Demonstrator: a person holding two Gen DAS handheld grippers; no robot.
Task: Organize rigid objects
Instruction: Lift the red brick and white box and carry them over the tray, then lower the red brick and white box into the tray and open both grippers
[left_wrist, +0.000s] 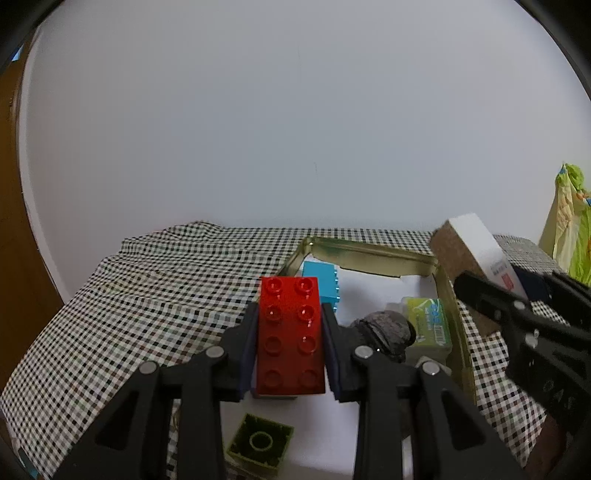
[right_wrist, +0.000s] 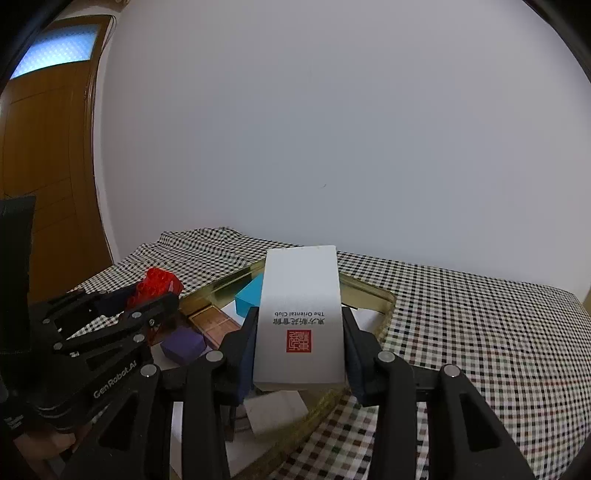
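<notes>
My left gripper (left_wrist: 290, 325) is shut on a red studded brick (left_wrist: 290, 332) and holds it above the gold tin tray (left_wrist: 369, 251). It also shows in the right wrist view (right_wrist: 147, 299) with the red brick (right_wrist: 157, 282). My right gripper (right_wrist: 299, 332) is shut on a white box with a red stamp (right_wrist: 301, 317), held over the tray (right_wrist: 373, 291). In the left wrist view the right gripper (left_wrist: 491, 291) holds that box (left_wrist: 476, 247) at the tray's right side. In the tray lie a blue brick (left_wrist: 321, 277), a dark lump (left_wrist: 388, 328), a green packet (left_wrist: 428, 325) and an olive brick (left_wrist: 260, 443).
A black-and-white checked cloth (right_wrist: 480, 325) covers the table. A purple block (right_wrist: 184, 343) and a brown grid piece (right_wrist: 216, 325) lie in the tray. A white wall stands behind. A wooden door (right_wrist: 44, 166) is at left. A yellow-green bag (left_wrist: 569, 229) is at far right.
</notes>
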